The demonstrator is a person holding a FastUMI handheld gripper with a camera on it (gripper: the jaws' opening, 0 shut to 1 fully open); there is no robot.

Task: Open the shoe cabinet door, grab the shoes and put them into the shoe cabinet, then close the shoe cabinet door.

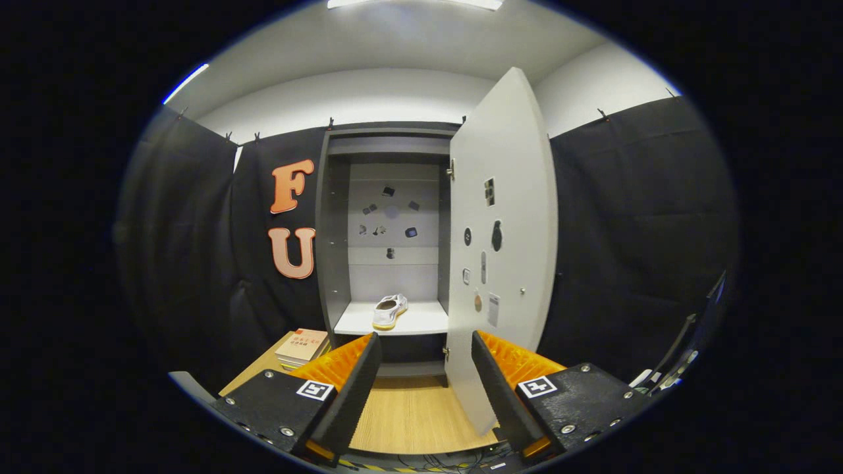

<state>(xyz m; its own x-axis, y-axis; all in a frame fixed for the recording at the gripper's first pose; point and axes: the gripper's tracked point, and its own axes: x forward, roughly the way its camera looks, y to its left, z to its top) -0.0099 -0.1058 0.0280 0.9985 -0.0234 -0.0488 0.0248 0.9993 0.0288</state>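
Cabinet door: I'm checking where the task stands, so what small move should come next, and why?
Probably swing the gripper toward the open cabinet door to push it shut. A white shoe already sits on the shelf inside, the door stands wide open beyond the fingers, and the fingers are open with nothing between them.

stickers (390, 212) on cabinet back too small to tell

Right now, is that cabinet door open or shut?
Open. The door swings out to the right, baring the shelf where a white shoe sits. The gripper is open, holding nothing.
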